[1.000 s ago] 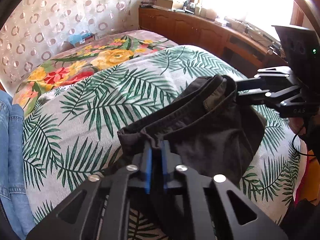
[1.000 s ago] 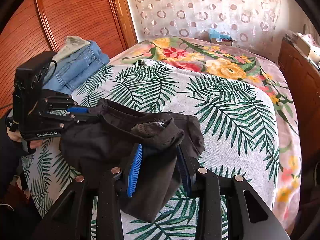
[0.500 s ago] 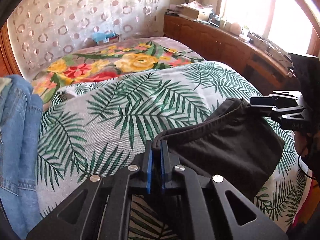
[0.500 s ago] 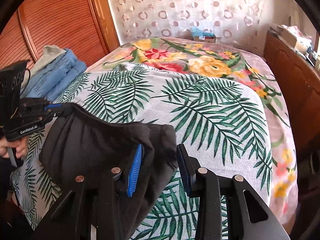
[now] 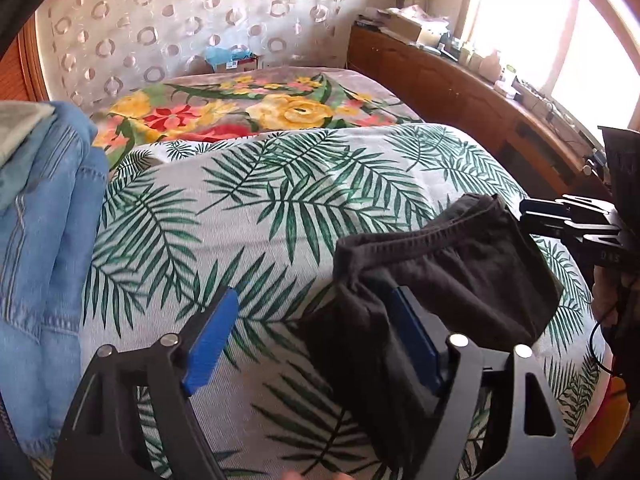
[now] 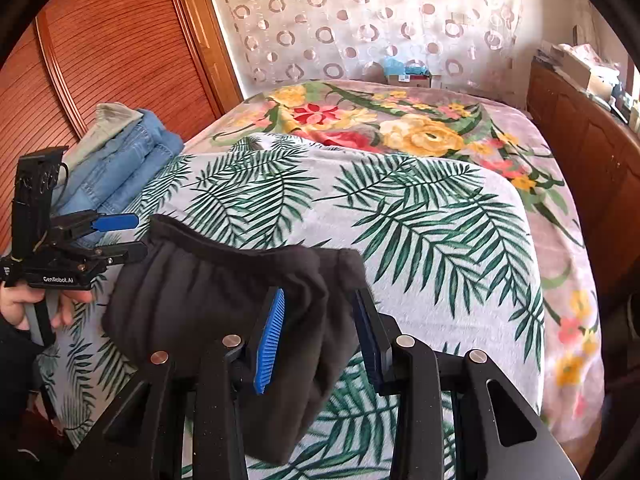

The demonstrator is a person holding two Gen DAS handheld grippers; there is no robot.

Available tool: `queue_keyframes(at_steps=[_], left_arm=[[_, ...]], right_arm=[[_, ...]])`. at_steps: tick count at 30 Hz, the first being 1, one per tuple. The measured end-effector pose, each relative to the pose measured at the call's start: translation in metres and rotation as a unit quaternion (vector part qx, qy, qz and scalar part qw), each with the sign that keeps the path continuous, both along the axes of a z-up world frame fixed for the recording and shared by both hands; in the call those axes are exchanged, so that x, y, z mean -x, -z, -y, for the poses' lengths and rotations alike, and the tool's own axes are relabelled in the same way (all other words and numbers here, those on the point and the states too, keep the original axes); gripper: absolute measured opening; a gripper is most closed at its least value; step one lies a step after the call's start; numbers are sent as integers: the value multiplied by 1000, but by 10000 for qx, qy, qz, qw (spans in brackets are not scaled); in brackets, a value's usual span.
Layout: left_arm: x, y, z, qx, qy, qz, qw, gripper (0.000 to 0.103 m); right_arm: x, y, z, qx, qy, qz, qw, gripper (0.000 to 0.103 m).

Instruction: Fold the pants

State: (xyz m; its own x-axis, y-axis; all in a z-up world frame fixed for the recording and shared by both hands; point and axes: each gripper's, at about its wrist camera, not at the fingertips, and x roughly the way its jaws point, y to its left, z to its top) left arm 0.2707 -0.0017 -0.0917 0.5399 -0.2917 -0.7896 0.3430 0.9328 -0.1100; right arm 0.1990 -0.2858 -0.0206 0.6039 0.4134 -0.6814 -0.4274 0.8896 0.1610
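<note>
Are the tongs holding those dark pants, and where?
Right tongs pinch the dark pants at a bunched corner. Left tongs are opening; the pants only drape over one finger.

This was a bedroom in a home. A wide bed (image 6: pixel 532 280) filled it, spread with a white palm-leaf cover (image 6: pixel 400 216) over a plush floral blanket (image 6: pixel 400 120). A ribbed reddish wooden wardrobe door (image 6: pixel 120 48) stood on one side, a low wooden sideboard (image 5: pixel 460 92) cluttered with boxes ran under a bright window (image 5: pixel 540 20), and folded blue denim jeans (image 6: pixel 120 160) were stacked on the bed's edge.
</note>
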Motion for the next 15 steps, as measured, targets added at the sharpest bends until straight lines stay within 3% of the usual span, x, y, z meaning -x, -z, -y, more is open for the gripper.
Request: queue_keyframes(at_steps=[7, 15], left_arm=[[9, 12, 8, -254, -58, -165, 9995, 81], [13, 21, 9, -173, -137, -332, 9992, 81]], right_arm=[[1, 10, -3, 169, -3, -155, 9997, 39], [-8, 16, -3, 184, 82, -258, 9995, 39]])
